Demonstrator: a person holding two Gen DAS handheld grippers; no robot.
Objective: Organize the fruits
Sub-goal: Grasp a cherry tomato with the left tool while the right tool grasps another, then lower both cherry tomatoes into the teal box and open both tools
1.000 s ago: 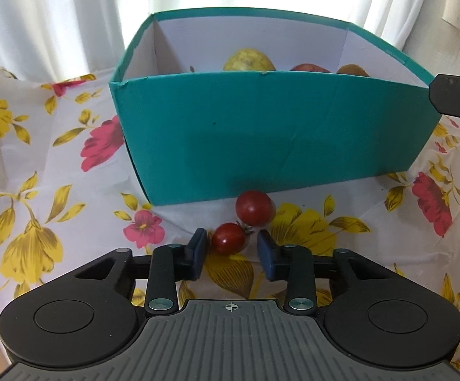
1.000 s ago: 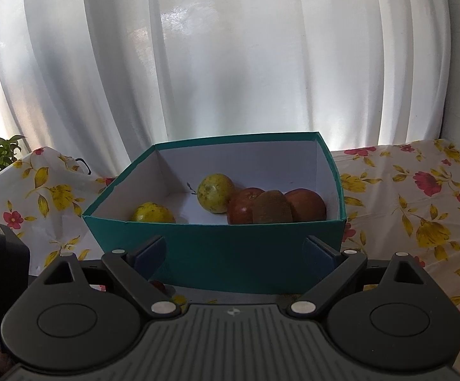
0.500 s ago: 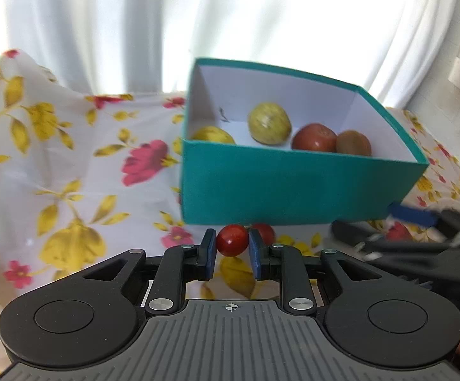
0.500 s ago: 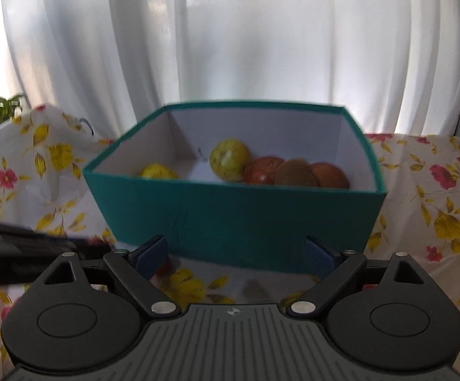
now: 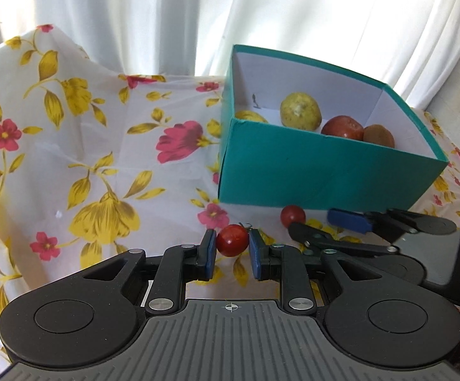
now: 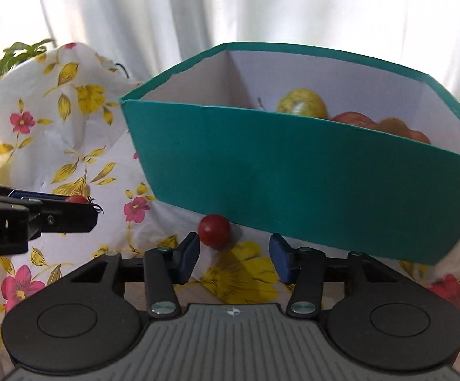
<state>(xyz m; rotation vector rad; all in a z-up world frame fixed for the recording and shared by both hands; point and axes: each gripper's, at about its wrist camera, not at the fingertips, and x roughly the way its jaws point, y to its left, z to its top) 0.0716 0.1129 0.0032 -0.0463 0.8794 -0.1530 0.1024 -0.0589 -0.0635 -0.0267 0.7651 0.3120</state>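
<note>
Left gripper [image 5: 230, 247] clamped on a cherry tomato [image 5: 232, 240], pads pressed to its two sides, stem tuft poking out at the top; fruit carried clear of the floral cloth [image 5: 80, 158] covering the desk, short of the teal box [image 5: 309, 171] and to its left. Held near the very tips of the jaws, probably so the fruit can drop free over the box rim without the fingers entering.

Right gripper [image 6: 233, 252] low over the cloth, pointed at the second cherry tomato [image 6: 214, 230], which rests on the cloth just beside the foot of the box's near wall. Jaws just been closing but not yet gripping: tomato ahead of the left pad and close to it, well apart from the right pad, nothing pinched. Off-centre, so likely needing a small shift left and forward before the squeeze; otherwise a risk of nudging the round fruit along the wall.

Inside the box, already sorted: a yellow-green fruit [image 5: 300, 114], a large red tomato [image 5: 342, 127], a brown kiwi [image 5: 378, 136], and another yellow fruit [image 5: 250, 116] partly hidden behind the near wall. Room left on the white floor of the box for both small tomatoes.

Judged stage: near the end, only these two cherry tomatoes outside; one in hand for delivery, the other about to be picked.

Background: white curtain [image 6: 230, 9], green plant leaves [image 6: 17, 55] at the cloth's far left edge.
</note>
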